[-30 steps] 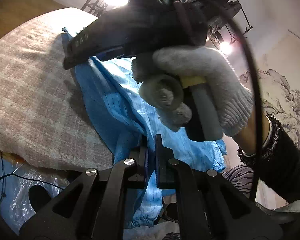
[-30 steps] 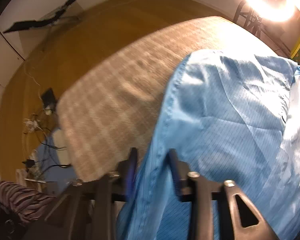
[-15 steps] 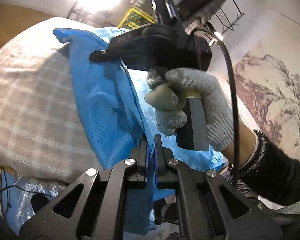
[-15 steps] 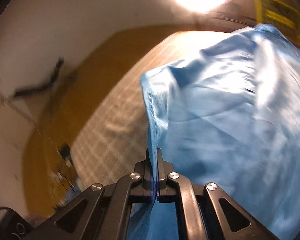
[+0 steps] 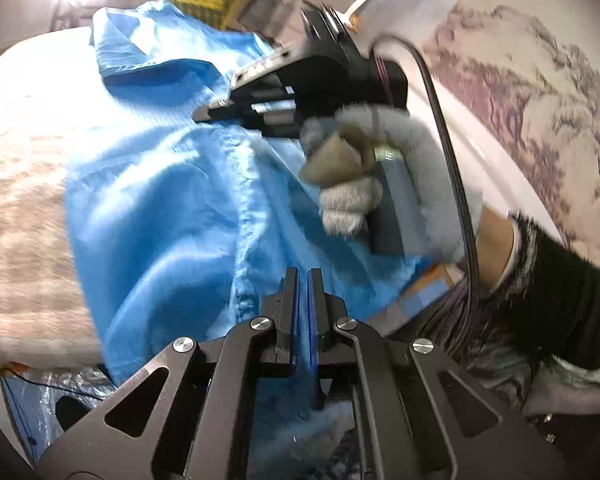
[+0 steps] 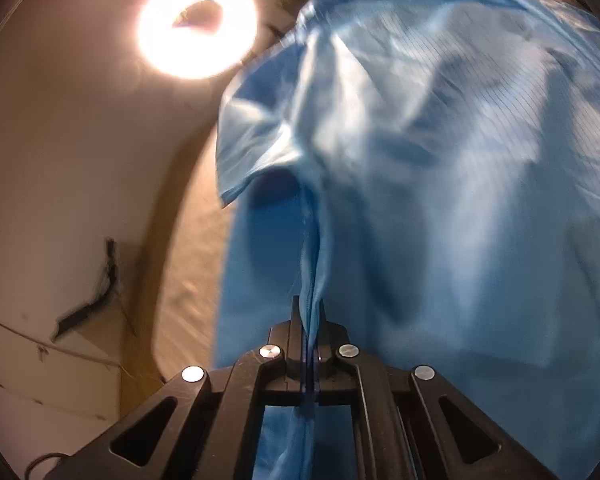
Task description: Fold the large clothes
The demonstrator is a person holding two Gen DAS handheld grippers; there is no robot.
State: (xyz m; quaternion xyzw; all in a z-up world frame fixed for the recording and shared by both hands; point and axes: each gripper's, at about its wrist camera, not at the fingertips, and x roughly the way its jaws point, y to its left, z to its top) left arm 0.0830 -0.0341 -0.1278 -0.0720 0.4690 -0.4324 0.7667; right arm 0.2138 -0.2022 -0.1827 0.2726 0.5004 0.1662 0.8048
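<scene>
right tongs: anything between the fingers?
Yes. In the right wrist view the right tongs are shut on a bunched edge of the blue garment; fabric fills the gap.

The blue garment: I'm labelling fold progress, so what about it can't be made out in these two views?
- Left wrist view: the blue garment runs under the left gripper and off the bottom edge; its hem is cut off.
- Left wrist view: the gloved hand and right gripper cover its right part.
- Right wrist view: motion blur and lamp glare smear the folds; the cloth pinched in the gripper can't be identified.
</scene>
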